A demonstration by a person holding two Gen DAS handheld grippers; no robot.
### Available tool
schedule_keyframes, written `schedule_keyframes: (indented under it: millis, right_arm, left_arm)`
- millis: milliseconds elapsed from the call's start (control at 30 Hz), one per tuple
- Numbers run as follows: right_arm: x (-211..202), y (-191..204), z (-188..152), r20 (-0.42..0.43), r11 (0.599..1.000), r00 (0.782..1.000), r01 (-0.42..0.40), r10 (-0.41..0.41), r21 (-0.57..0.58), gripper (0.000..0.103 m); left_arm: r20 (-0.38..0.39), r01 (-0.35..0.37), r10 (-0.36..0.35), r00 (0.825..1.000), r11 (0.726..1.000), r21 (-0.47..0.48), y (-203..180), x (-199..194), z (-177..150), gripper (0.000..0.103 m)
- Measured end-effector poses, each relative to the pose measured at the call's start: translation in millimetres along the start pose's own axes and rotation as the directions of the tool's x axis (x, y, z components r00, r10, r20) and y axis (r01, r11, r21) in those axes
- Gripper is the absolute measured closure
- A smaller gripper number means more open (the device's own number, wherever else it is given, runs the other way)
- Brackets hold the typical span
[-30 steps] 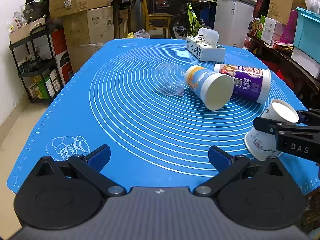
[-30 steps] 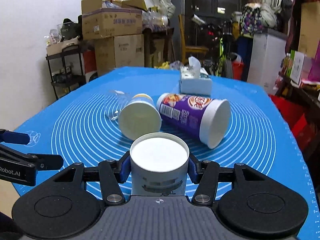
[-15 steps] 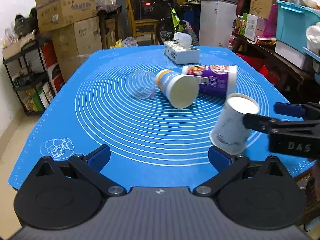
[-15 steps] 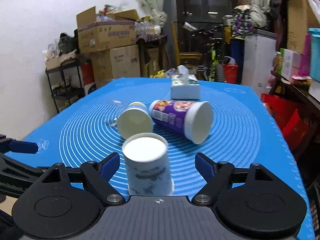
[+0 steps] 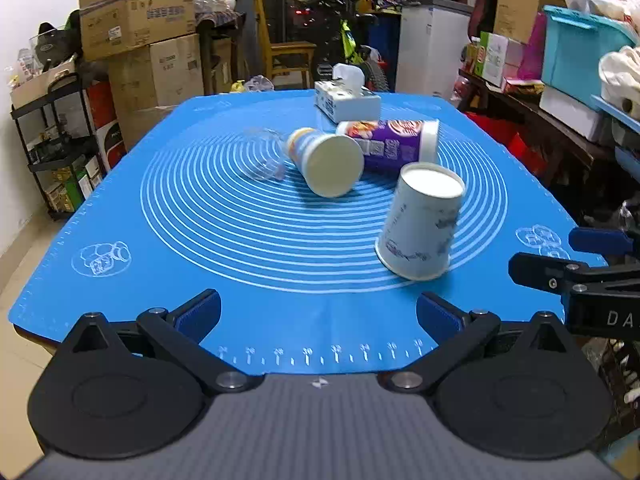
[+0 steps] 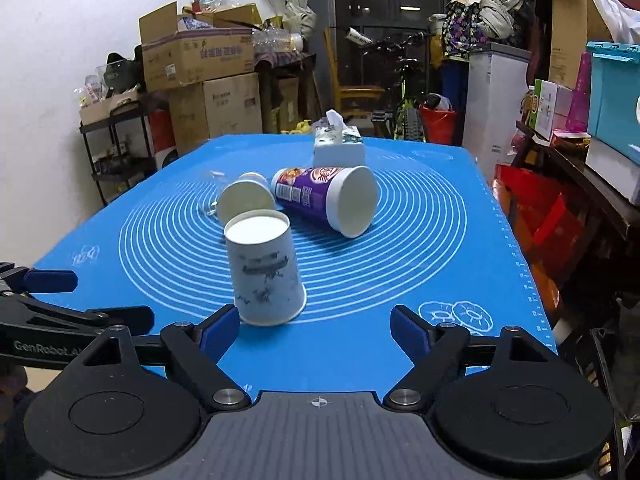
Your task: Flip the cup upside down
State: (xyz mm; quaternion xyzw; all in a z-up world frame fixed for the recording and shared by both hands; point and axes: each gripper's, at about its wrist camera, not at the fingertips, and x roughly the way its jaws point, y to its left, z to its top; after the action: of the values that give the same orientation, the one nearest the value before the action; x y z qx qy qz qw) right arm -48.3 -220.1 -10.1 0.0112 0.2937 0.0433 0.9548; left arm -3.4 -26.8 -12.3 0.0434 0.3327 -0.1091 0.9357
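A white paper cup [image 5: 420,220] with grey print stands upside down on the blue mat [image 5: 200,240], its base up; it also shows in the right wrist view [image 6: 266,270]. My right gripper [image 6: 314,330] is open and empty, drawn back just short of the cup, which sits off its left finger. My left gripper [image 5: 318,312] is open and empty near the mat's front edge, left of the cup. The right gripper's fingers [image 5: 560,272] show at the right edge of the left wrist view.
A yellow-and-white cup [image 5: 326,162], a purple cup [image 5: 394,144] and a clear plastic cup [image 5: 262,154] lie on their sides mid-mat. A tissue box [image 5: 346,98] stands at the back. Boxes, shelves and a cluttered bench surround the table.
My right gripper opened, let go of the white cup and drew back. The cup now stands alone upside down on the mat. My left gripper also pulled back a little.
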Motion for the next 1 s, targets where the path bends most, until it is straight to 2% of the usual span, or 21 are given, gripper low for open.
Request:
schedule_keyframes:
  millis: [367,1000]
  right_arm:
    - [-2,3,-11,-0.068,1.000,0.998,-0.017,0.017,0.003,0.018]
    - [-1,3,-10,-0.093,1.000,0.996,-0.006,0.005,-0.007,0.018]
  left_arm:
    - [-0.004,0.007,-0.007,1.000,1.000,0.018,-5,-1,-5,0.000]
    - [-0.017,0.011,-0.010,1.000,1.000,0.020,-2,1,-7,0.000]
